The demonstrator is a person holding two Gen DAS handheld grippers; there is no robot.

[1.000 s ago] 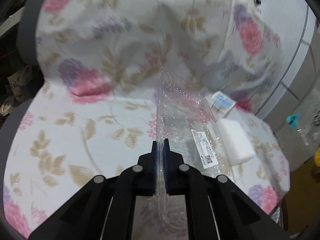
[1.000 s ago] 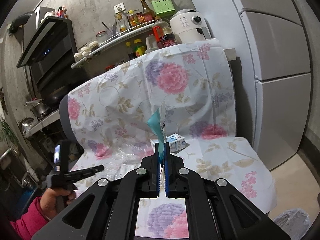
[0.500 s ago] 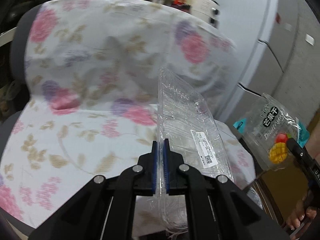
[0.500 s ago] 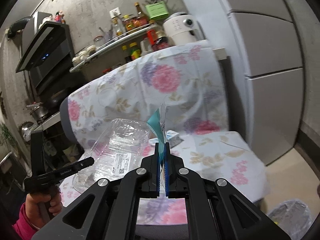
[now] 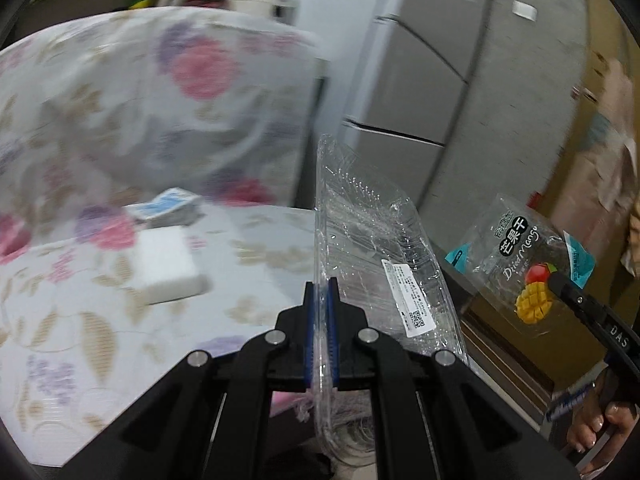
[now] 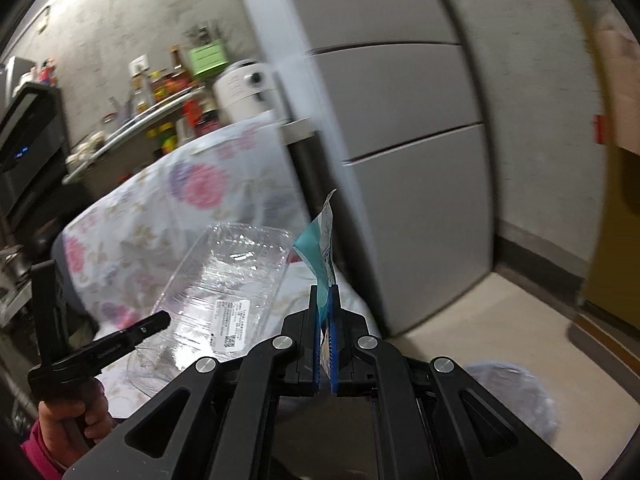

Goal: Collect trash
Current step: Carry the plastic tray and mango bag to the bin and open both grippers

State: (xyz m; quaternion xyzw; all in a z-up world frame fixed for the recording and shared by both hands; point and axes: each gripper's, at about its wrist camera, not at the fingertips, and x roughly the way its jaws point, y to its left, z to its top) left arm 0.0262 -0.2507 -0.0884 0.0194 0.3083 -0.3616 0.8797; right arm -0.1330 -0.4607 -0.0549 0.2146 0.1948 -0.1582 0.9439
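My left gripper (image 5: 321,294) is shut on the rim of a clear plastic clamshell box (image 5: 384,256) with a white label, held edge-on in the air past the chair's side. The right wrist view shows the same clear plastic box (image 6: 228,280) broadside, with the left gripper (image 6: 160,320) at its lower left. My right gripper (image 6: 325,300) is shut on a dried mango pouch (image 6: 320,248), teal-edged and seen edge-on. The left wrist view shows that mango pouch (image 5: 524,276) face-on at the right, pinched by the right gripper (image 5: 558,280).
A chair draped in floral cloth (image 5: 120,264) carries a white block (image 5: 168,264) and a small blue-and-white carton (image 5: 166,206). A grey fridge (image 6: 400,140) stands behind. A clear bag-lined bin (image 6: 516,396) sits on the tan floor at lower right. Shelves with bottles (image 6: 168,92) line the back wall.
Both grippers have swung right, away from the chair towards the fridge and floor. The clamshell box has been lifted off the seat and the pouch carried along; the bin shows larger.
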